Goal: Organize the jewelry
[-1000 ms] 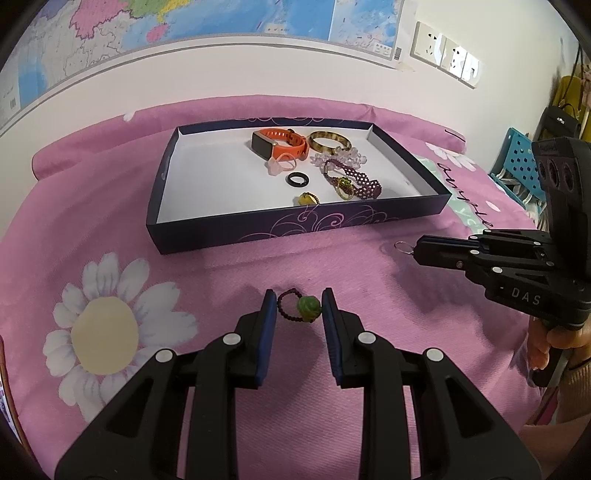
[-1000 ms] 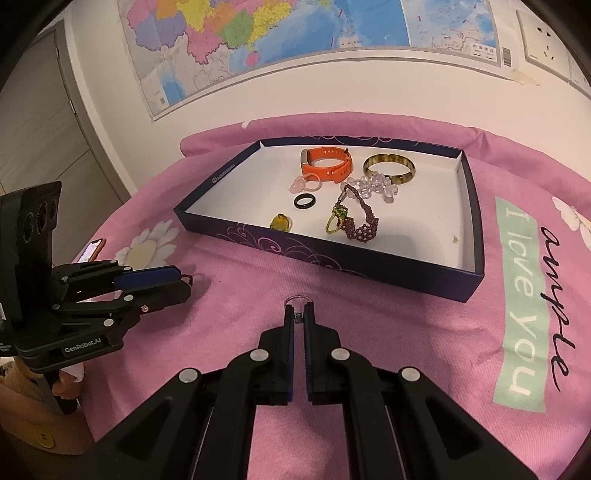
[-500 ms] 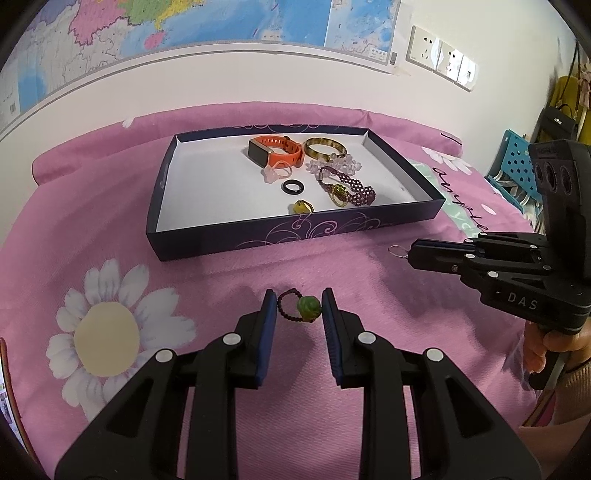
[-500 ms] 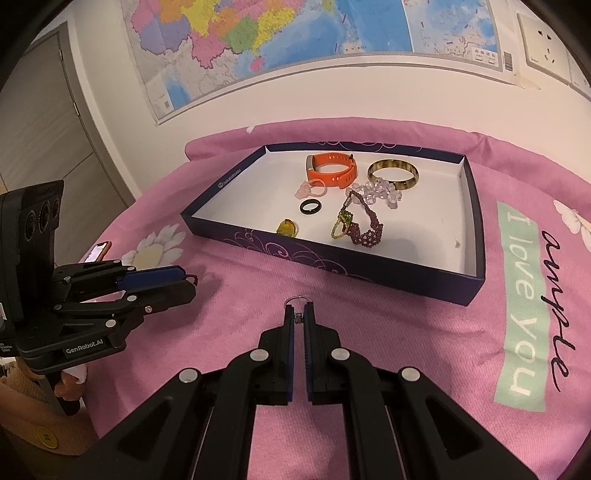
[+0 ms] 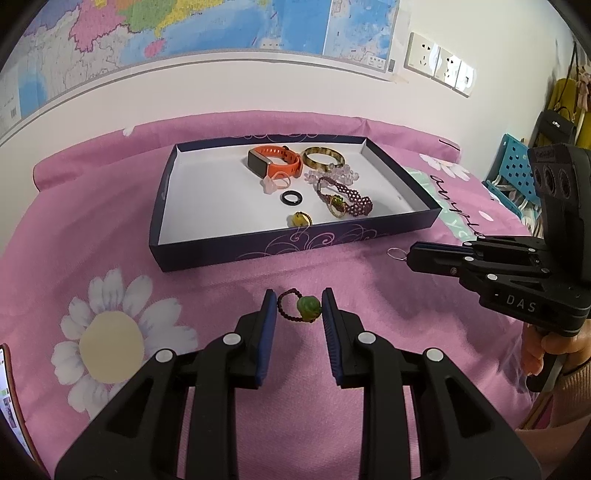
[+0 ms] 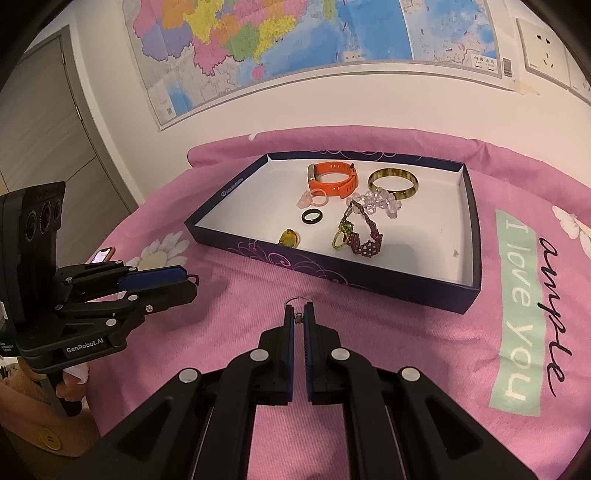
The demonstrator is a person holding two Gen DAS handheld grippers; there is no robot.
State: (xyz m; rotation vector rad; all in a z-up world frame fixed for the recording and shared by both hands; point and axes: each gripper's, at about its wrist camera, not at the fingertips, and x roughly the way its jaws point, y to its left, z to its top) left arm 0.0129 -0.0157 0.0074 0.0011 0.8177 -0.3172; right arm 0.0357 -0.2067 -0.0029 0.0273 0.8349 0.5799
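Left wrist view shows the left claw (image 5: 298, 310) with its blue-padded jaws spread apart, a beaded ring with a green bead (image 5: 300, 306) sitting in the gap between them; whether the pads touch it cannot be told. The ring rests over the pink floral bedspread (image 5: 110, 295). At 3 o'clock from this claw, the right claw (image 5: 409, 254) reaches in from the side, a thin silver ring (image 5: 396, 253) sticking out past its tips.

Right wrist view shows the right claw (image 6: 298, 314) nearly closed, pinching that silver ring (image 6: 297, 300) between its pads, with the loop standing just above the fingertips. At 9 o'clock, the left claw (image 6: 184, 282) comes in from the side, a dark beaded loop peeking out at its tip.

Beyond both claws, at 12 o'clock, lies the dark blue box lid (image 5: 295, 247) with a white inside. In it rest an orange smartwatch (image 5: 273, 162), a tortoiseshell bangle (image 5: 323, 158), a clear crystal bracelet (image 5: 343, 173), a pink ring (image 5: 275, 183), a black ring (image 5: 291, 198), a maroon beaded bracelet (image 5: 351, 199) and a yellow-stone ring (image 5: 300, 219). A map (image 5: 221, 33) hangs on the wall behind.
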